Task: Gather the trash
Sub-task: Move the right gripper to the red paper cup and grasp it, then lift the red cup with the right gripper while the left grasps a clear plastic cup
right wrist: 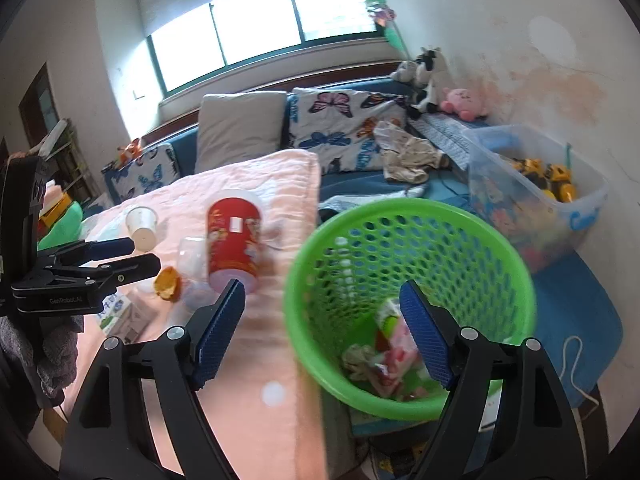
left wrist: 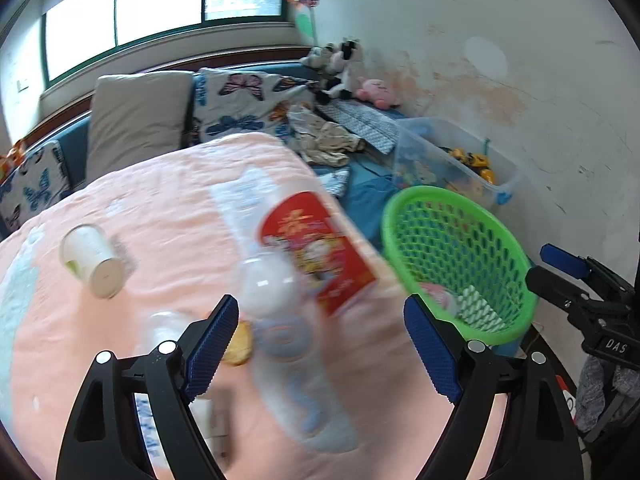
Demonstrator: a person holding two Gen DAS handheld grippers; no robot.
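Both claws gape empty: right claw (right wrist: 322, 330) hovers above the green basket (right wrist: 304, 264), left claw (left wrist: 320, 344) over the red cup (left wrist: 320, 248).

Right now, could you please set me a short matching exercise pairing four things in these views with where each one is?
Things:
1. red canister
2. white paper cup
3. yellow toy trucks
4. crumpled wrappers

Places:
a. in the clear plastic bin by the wall
b. at the bottom of the green basket
c. on its side on the pink blanket, nearest the left edge of both views
d. lying on the pink blanket beside the orange peel

Pairs: 1-d, 2-c, 3-a, 4-b
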